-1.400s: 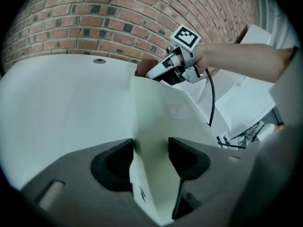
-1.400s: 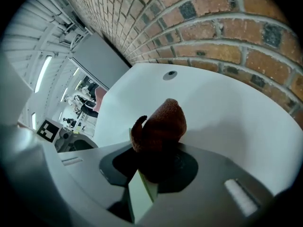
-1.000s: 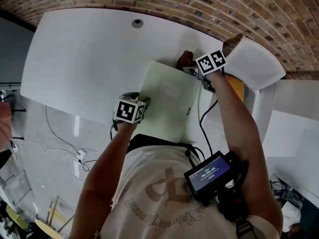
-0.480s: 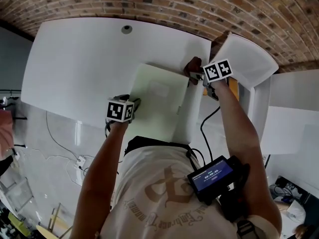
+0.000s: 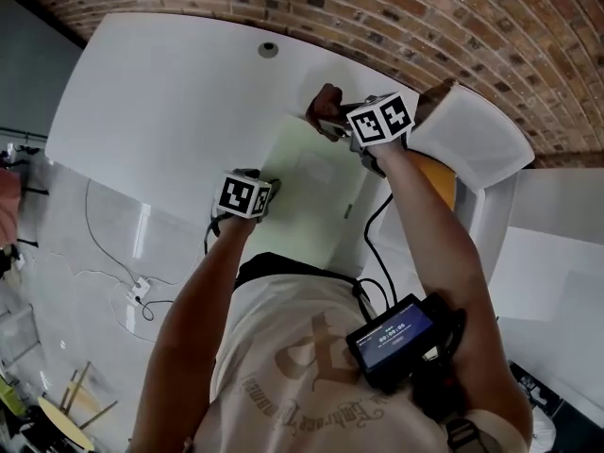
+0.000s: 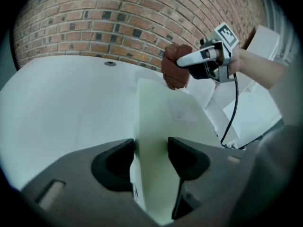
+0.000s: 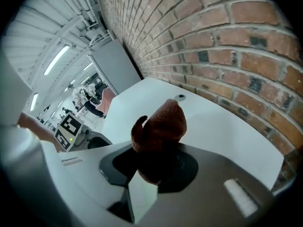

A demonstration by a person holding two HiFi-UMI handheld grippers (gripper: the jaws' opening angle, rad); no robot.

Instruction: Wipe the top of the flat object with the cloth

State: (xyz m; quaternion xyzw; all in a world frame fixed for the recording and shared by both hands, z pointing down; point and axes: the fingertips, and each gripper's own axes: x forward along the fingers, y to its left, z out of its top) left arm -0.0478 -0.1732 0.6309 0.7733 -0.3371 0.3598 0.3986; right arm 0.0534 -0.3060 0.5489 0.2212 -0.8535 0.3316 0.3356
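The flat object is a pale green board lying on the white table. My left gripper is shut on the board's near left edge; in the left gripper view the board fills the gap between the jaws of my left gripper. A brown cloth is bunched in my right gripper, which is shut on it at the board's far edge. The right gripper view shows the cloth sticking up from the jaws, with a board corner below it. The left gripper view also shows the cloth.
A brick wall runs behind the table. A round cable hole sits near the table's far edge. A white angled panel and something orange stand to the right. Cables lie on the floor at left.
My right gripper has carried the cloth leftward along the board's far edge, away from the far right corner. The left gripper has stayed on the board's near left edge.
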